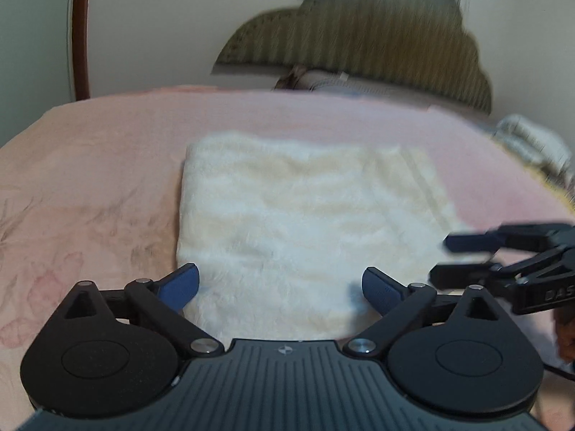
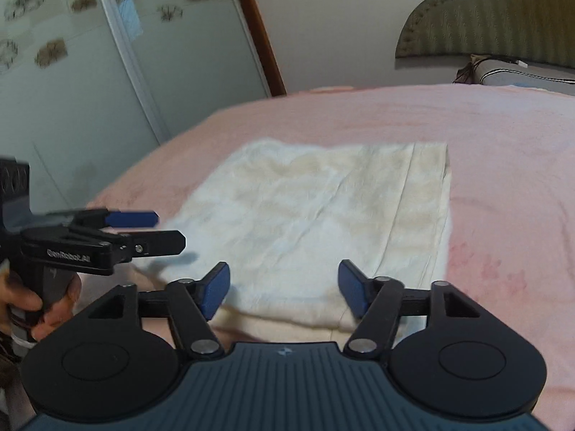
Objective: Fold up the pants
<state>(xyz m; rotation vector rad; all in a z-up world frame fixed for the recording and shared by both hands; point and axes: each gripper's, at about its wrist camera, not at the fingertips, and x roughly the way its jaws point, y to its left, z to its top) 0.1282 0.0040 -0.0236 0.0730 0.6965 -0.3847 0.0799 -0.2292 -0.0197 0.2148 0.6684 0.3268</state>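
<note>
The left gripper (image 1: 280, 287) is hanging with its jaws spread wide and empty, just above the near edge of the folded cream pants (image 1: 305, 222). The right gripper (image 2: 284, 287) is hovering likewise, open and holding nothing. The pants are lying flat on the pink bedspread (image 2: 503, 151), with the headboard (image 1: 377, 36) standing beyond.

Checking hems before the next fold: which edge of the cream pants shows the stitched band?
The right-hand edge of the pants, where parallel seam lines run; the left edge looks plain and fluffy.
</note>
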